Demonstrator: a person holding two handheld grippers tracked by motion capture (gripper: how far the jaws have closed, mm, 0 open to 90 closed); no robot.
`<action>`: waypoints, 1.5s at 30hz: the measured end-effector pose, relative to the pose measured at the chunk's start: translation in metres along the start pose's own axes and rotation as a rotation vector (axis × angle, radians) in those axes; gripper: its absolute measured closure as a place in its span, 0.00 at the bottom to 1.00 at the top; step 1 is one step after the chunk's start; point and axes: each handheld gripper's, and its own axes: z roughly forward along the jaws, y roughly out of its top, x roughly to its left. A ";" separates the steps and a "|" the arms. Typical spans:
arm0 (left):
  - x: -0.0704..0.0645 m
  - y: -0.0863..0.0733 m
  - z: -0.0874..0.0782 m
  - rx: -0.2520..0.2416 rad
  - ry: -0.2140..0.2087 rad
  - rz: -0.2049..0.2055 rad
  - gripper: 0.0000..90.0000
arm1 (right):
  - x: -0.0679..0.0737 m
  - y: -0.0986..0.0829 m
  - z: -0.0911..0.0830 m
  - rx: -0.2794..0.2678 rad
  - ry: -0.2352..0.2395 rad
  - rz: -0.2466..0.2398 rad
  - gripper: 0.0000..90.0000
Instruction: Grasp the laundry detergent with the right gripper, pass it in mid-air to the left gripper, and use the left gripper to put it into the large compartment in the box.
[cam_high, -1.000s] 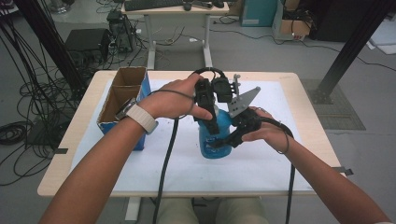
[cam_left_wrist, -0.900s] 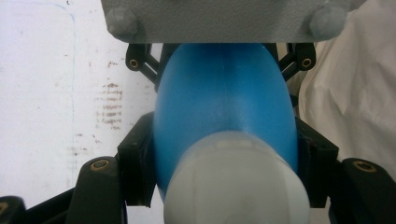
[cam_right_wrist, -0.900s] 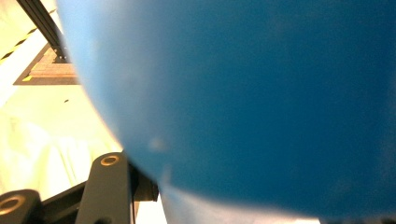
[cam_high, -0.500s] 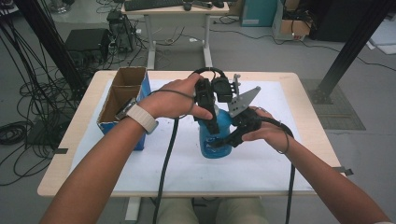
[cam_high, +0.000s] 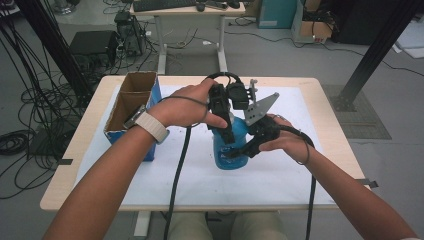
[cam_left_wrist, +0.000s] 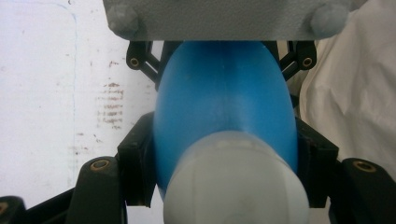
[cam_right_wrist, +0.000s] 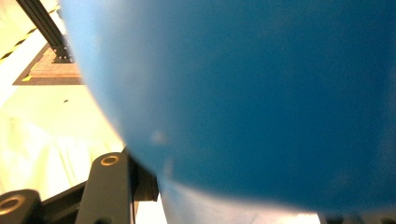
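Blue bottle (cam_high: 231, 147), upright at mid-table on the white sheet (cam_high: 280, 175): left gripper (cam_high: 226, 131) clamped at its neck, right gripper (cam_high: 239, 151) clamped on its body; cap (cam_left_wrist: 236, 179) apparently not yet off.

Even, soft overhead light fills the high view, with faint shadows on the table (cam_high: 300, 175). Both gripper views are blurred up close: the blue bottle (cam_left_wrist: 224, 107) looms out of focus, its background overexposed.
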 end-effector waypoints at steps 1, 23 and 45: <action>0.000 0.000 0.000 -0.001 0.001 -0.001 0.41 | 0.000 0.000 0.000 0.000 0.001 -0.001 0.48; 0.001 -0.002 0.003 -0.030 -0.001 -0.011 0.41 | -0.001 0.000 0.000 0.004 -0.003 -0.005 0.48; 0.000 -0.001 0.000 -0.008 -0.001 -0.013 0.41 | -0.001 0.000 0.000 0.002 -0.005 -0.008 0.48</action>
